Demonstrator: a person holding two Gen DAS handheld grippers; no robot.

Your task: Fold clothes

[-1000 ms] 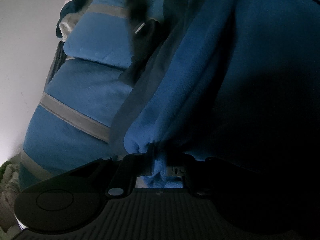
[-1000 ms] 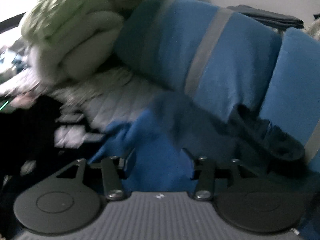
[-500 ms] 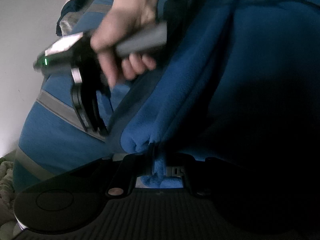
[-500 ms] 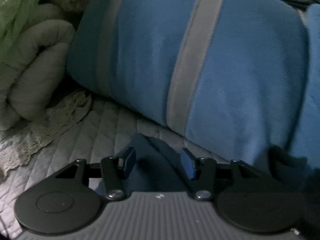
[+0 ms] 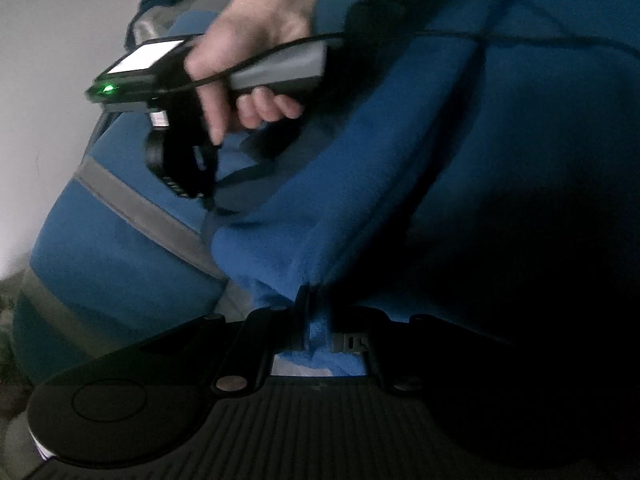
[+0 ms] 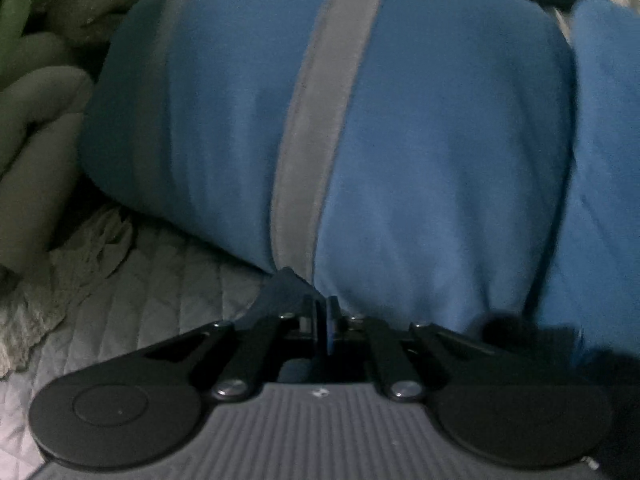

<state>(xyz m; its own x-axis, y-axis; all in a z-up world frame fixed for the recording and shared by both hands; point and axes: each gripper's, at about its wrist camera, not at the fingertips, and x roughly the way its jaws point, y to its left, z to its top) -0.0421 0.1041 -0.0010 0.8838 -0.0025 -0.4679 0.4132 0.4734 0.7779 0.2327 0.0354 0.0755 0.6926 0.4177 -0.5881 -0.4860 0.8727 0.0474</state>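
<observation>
A blue fleece garment (image 5: 400,152) hangs close in front of the left wrist view. My left gripper (image 5: 316,320) is shut on its bunched blue edge. In the right wrist view my right gripper (image 6: 324,312) is shut on a dark blue corner of the garment (image 6: 280,292), low over the quilted bed. The right gripper also shows in the left wrist view (image 5: 188,176), held by a hand (image 5: 256,40), pinching the garment's far corner.
A blue pillow with grey stripes (image 6: 400,120) lies right behind the right gripper and also shows in the left wrist view (image 5: 120,248). A grey quilted cover (image 6: 120,304) lies under it. Beige and green bedding (image 6: 36,80) is piled at the left.
My right gripper has closed from open onto the dark blue corner and moved nearer the striped pillow. My left gripper keeps its hold on the blue edge.
</observation>
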